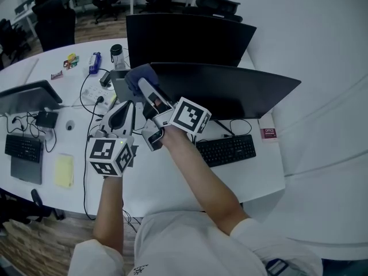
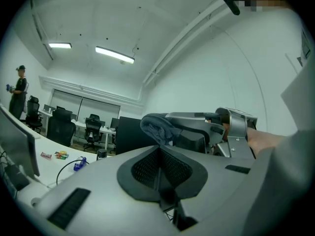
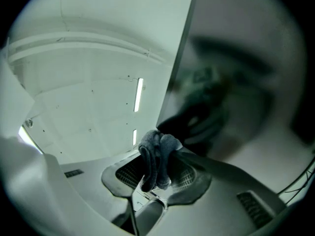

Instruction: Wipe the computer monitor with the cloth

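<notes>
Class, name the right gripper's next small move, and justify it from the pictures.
Probably press the cloth onto the monitor screen and start sweeping across: the right gripper is shut on the cloth, which sits near the monitor's left edge.

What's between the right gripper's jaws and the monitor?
Only the cloth, clamped in the right gripper, bunched at the edge of the monitor; contact unclear. Right gripper view shows it.

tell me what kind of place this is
Most likely an open-plan office. A long white desk carries a dark monitor and a keyboard. Further back, more desks with black office chairs sit under strip ceiling lights.
</notes>
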